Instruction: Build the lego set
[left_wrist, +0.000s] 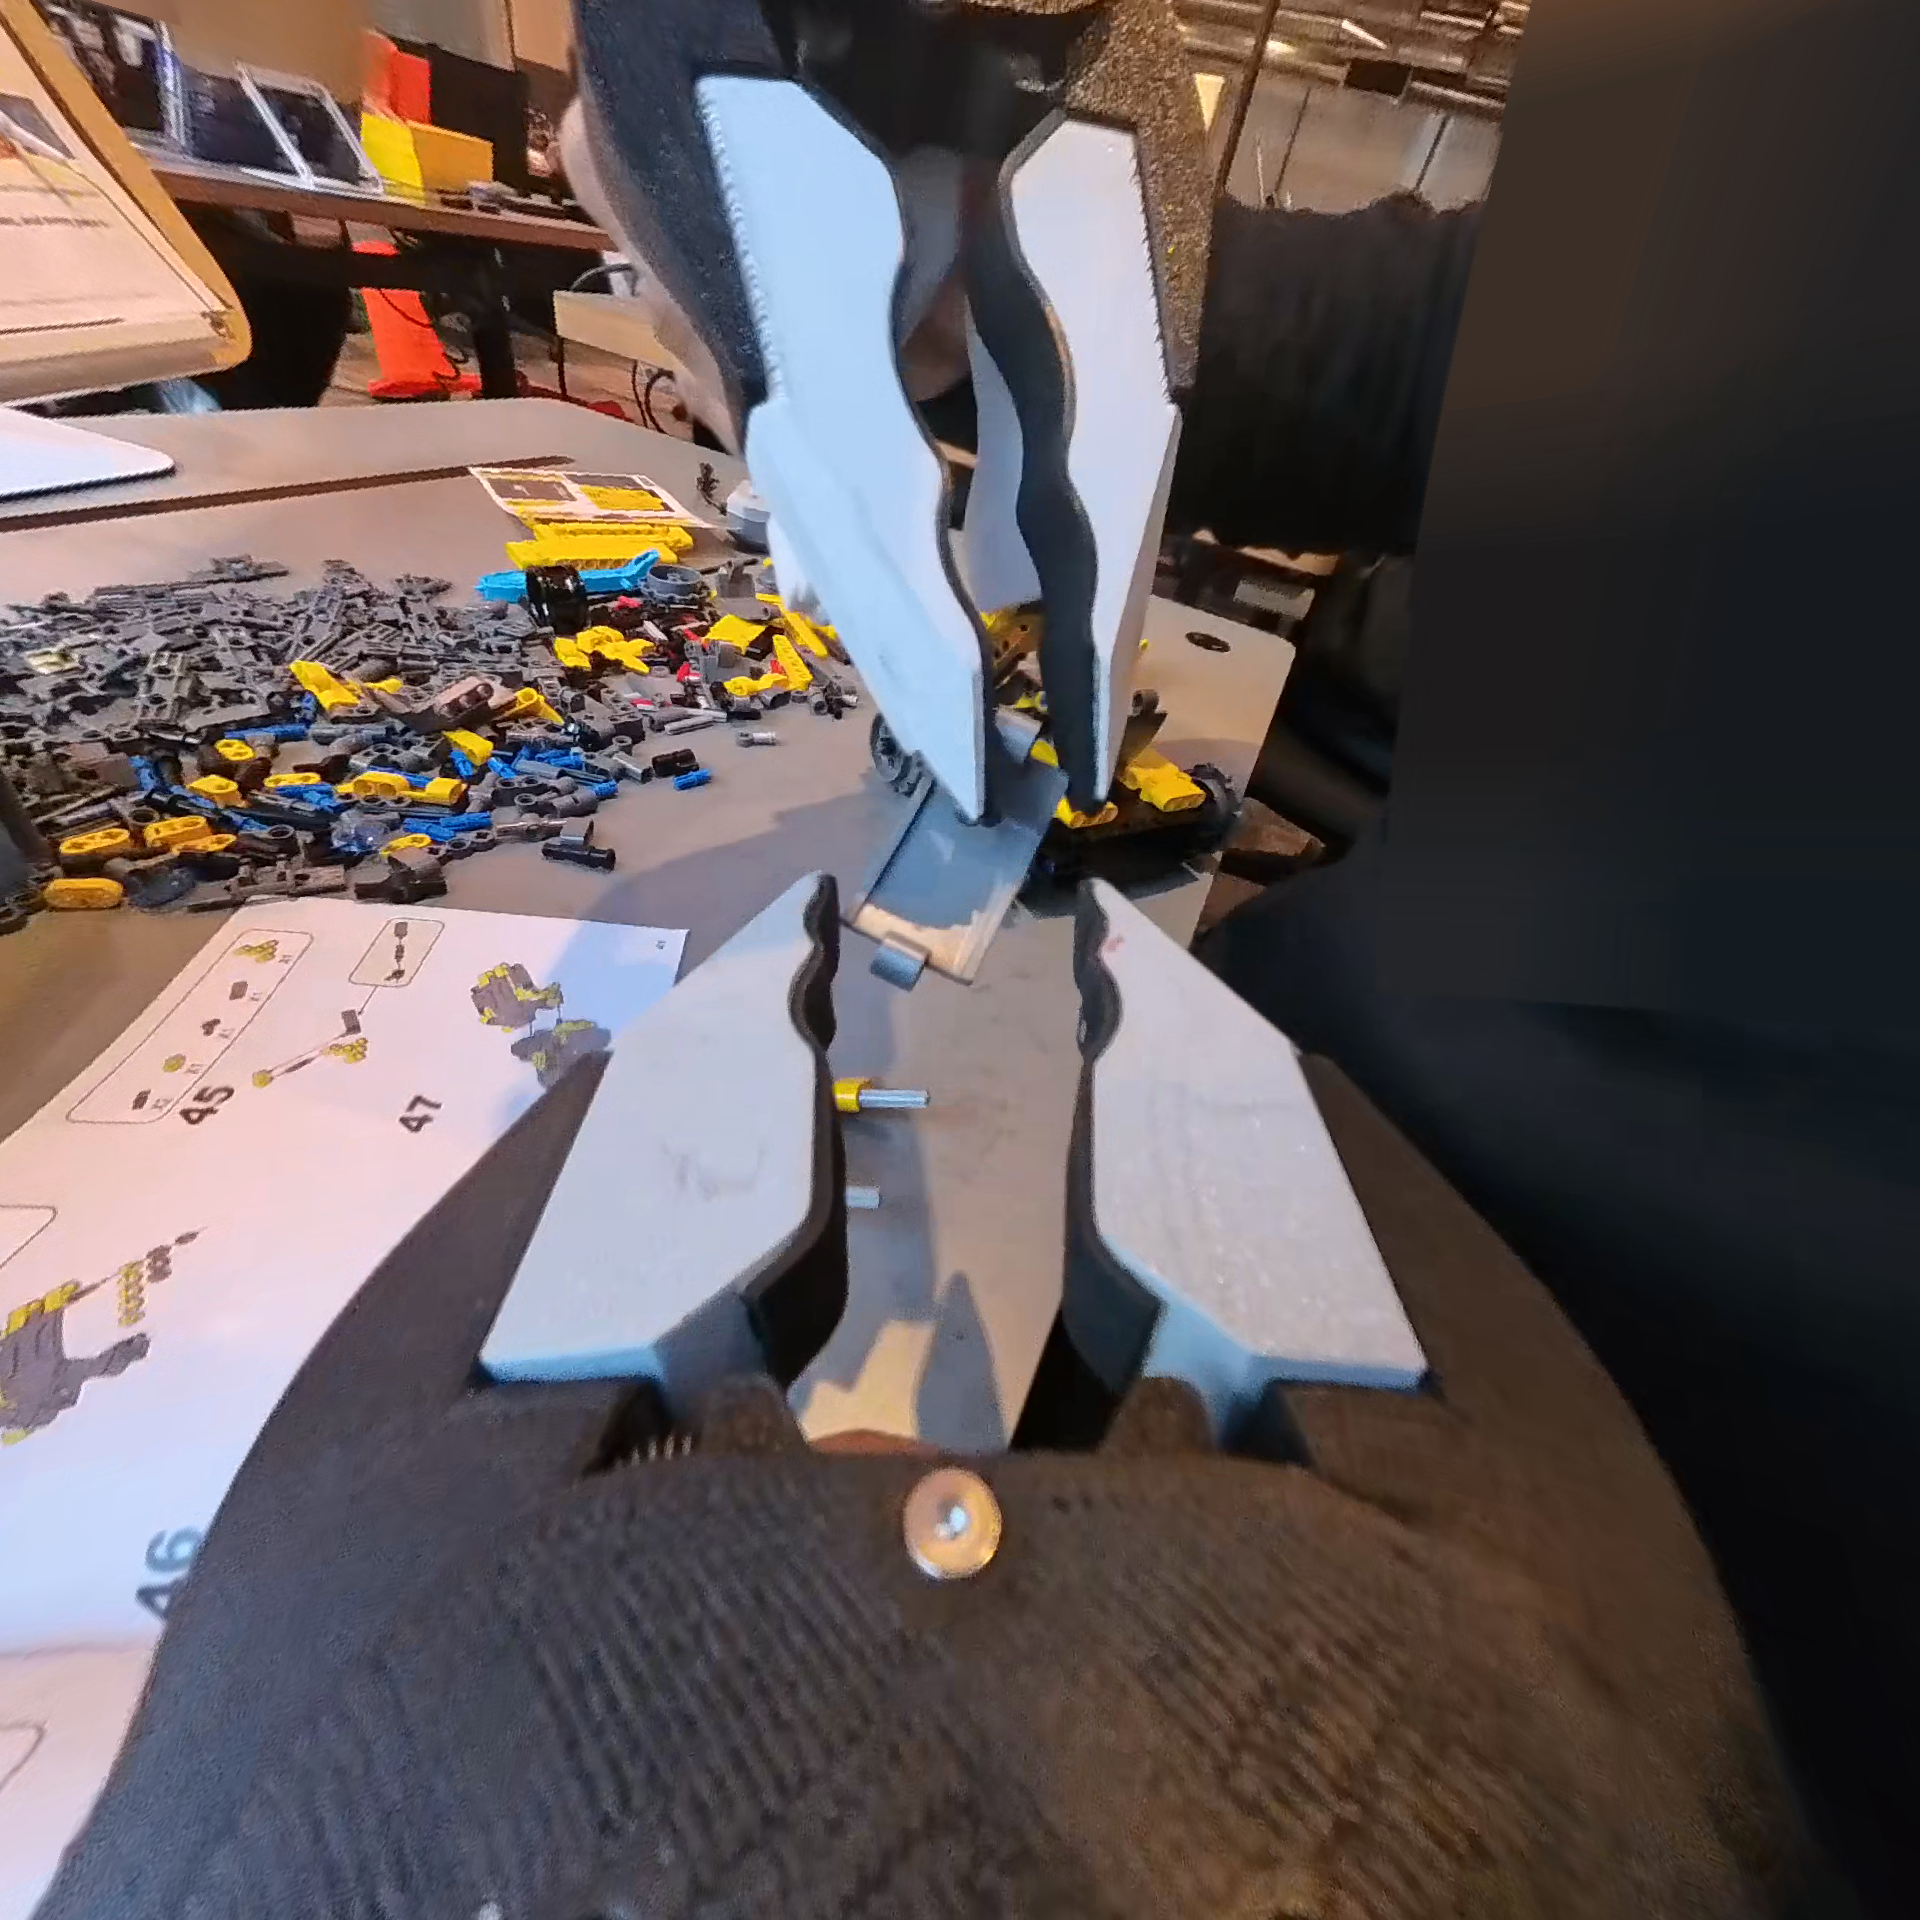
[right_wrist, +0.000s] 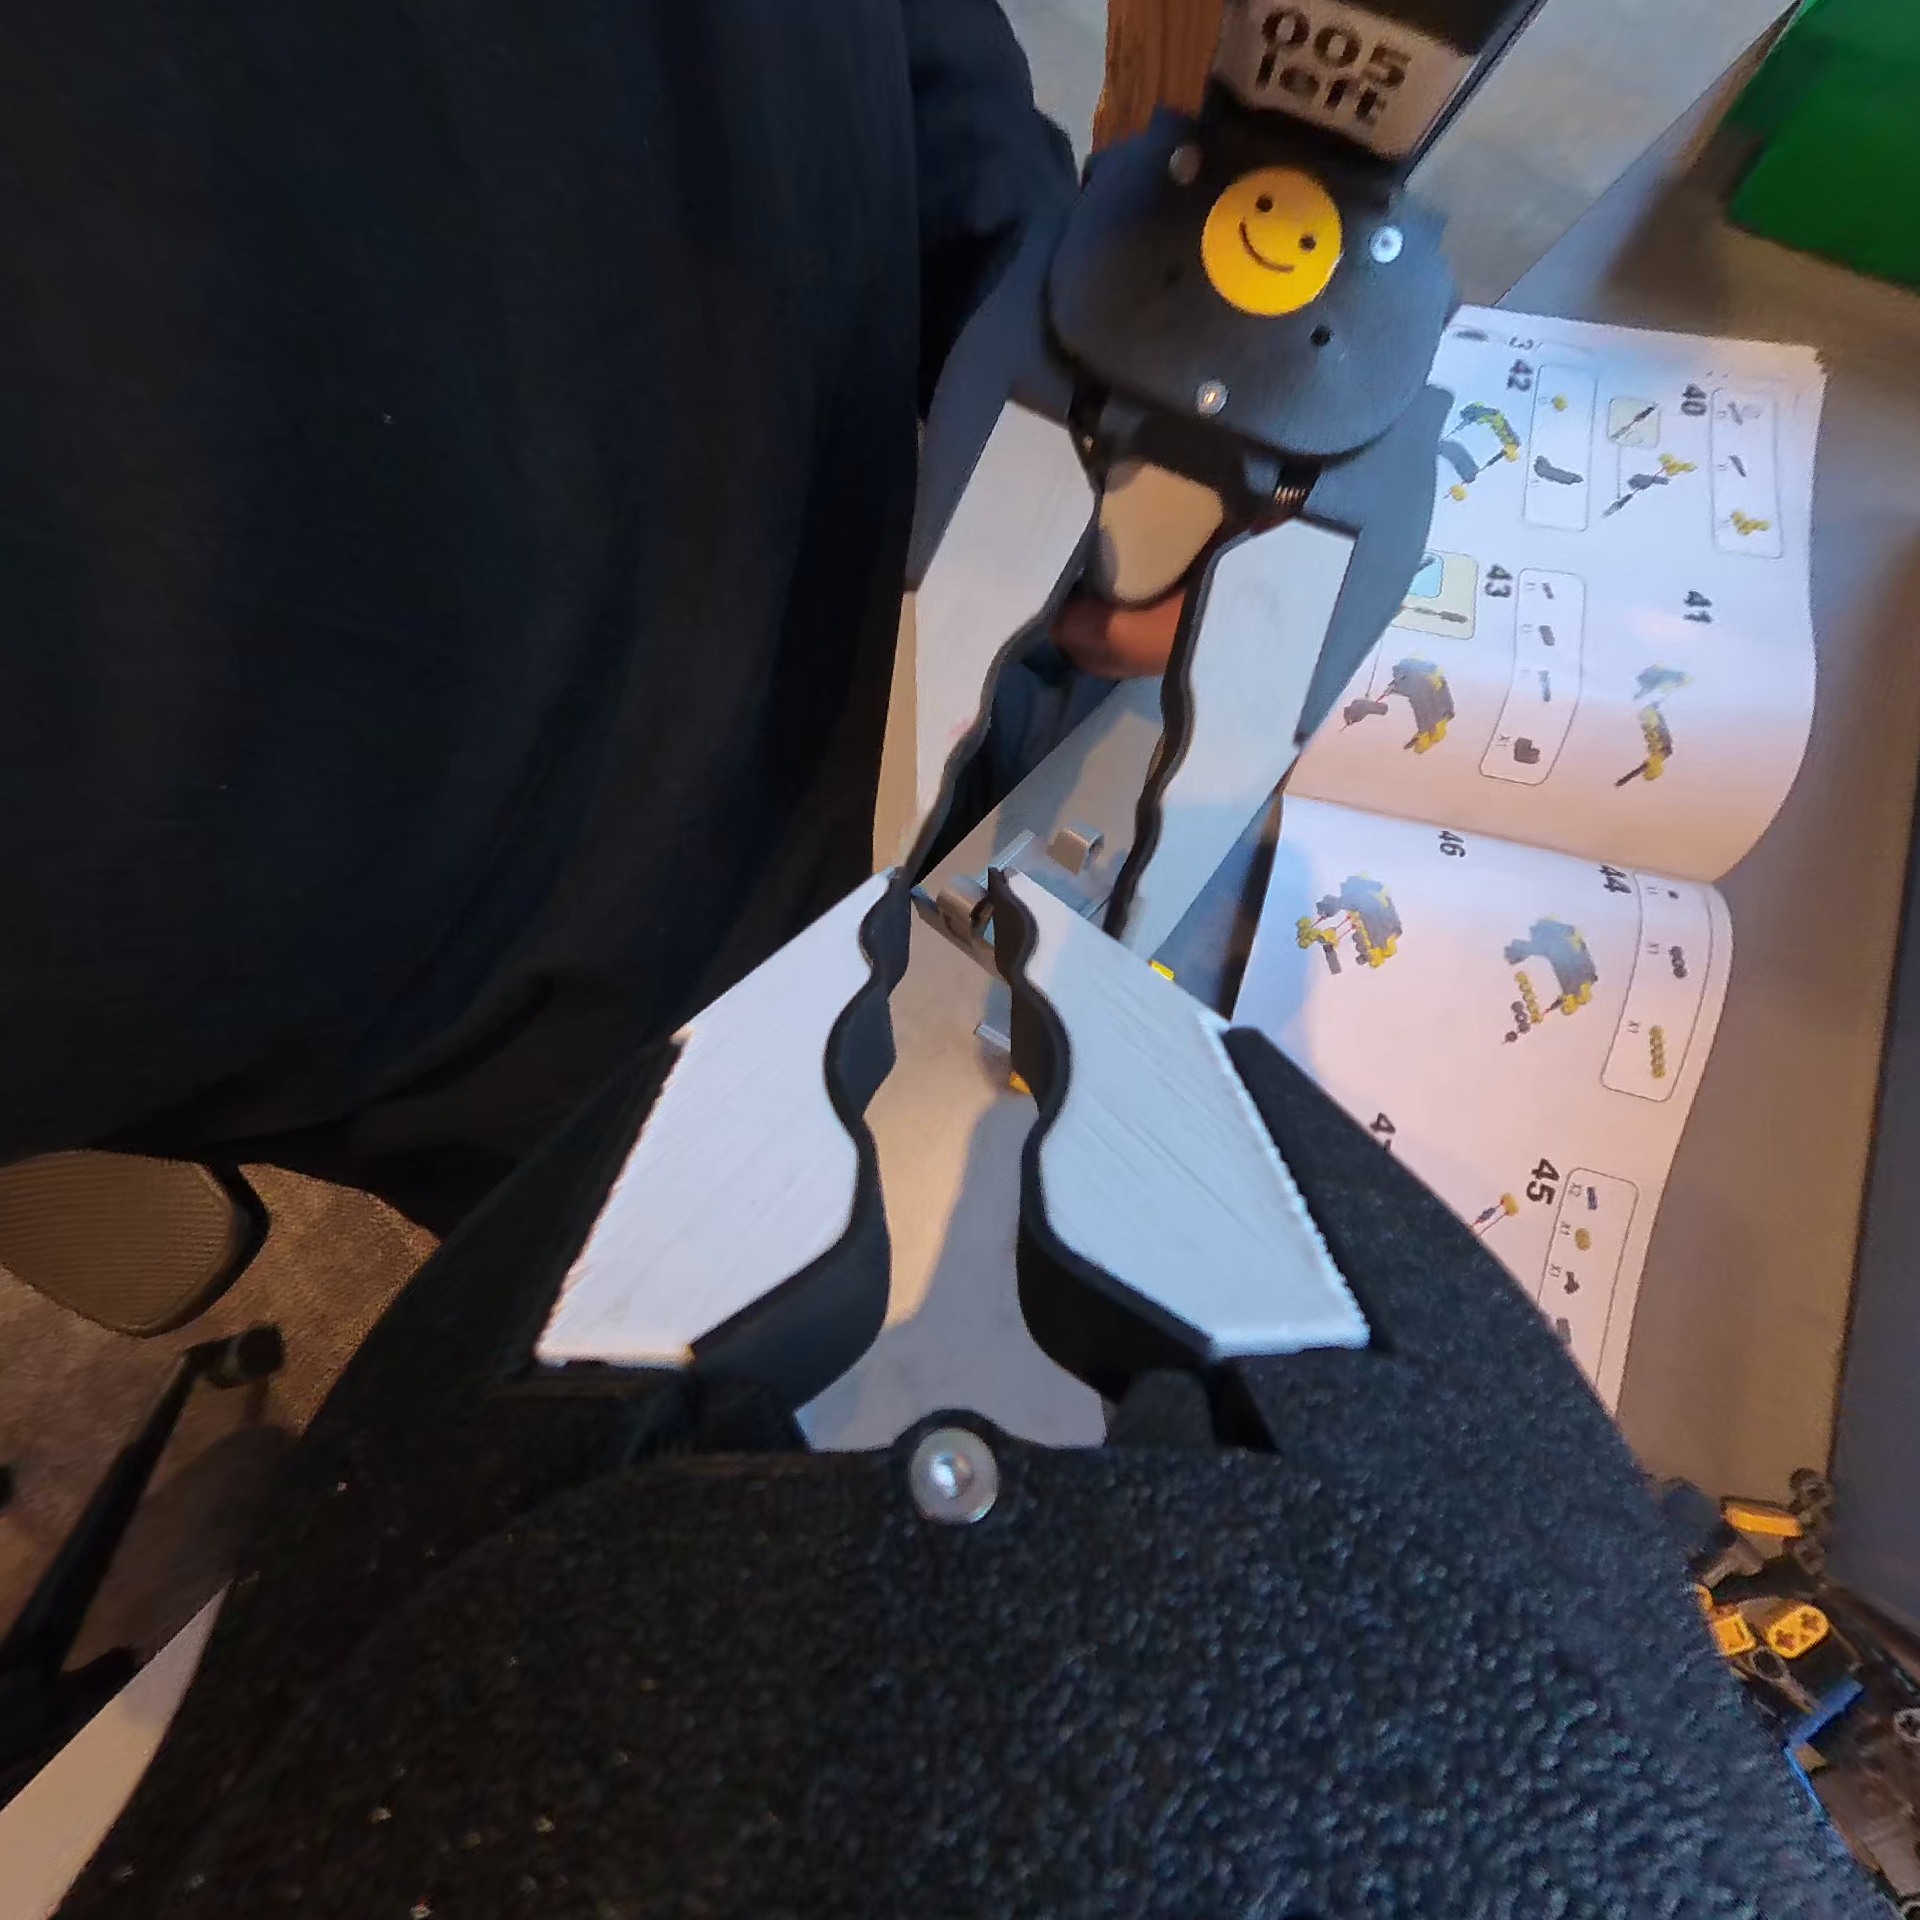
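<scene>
My left gripper (left_wrist: 951, 904) is open and empty, low over the grey table (left_wrist: 935, 1299). My right gripper (right_wrist: 945, 891) is shut on a flat grey panel piece (left_wrist: 935, 883), which it holds by the upper end. In the left wrist view the right gripper (left_wrist: 1031, 810) comes down from above. The panel's lower end hangs just ahead of the left fingertips, tilted. In the right wrist view the panel (right_wrist: 961, 906) sits between the tips, and the left gripper (right_wrist: 1023, 894) faces it with its jaws spread around it. A small yellow-and-grey pin (left_wrist: 878, 1096) lies on the table between the left fingers.
A heap of loose grey, yellow and blue building pieces (left_wrist: 312, 727) covers the table's left. An open instruction booklet (left_wrist: 260, 1143) lies at the near left and also shows in the right wrist view (right_wrist: 1558, 727). A partly built yellow-black model (left_wrist: 1153, 795) stands behind the right gripper. A person in dark clothing (left_wrist: 1662, 935) sits at the right. The grippers are tip to tip, or close to it.
</scene>
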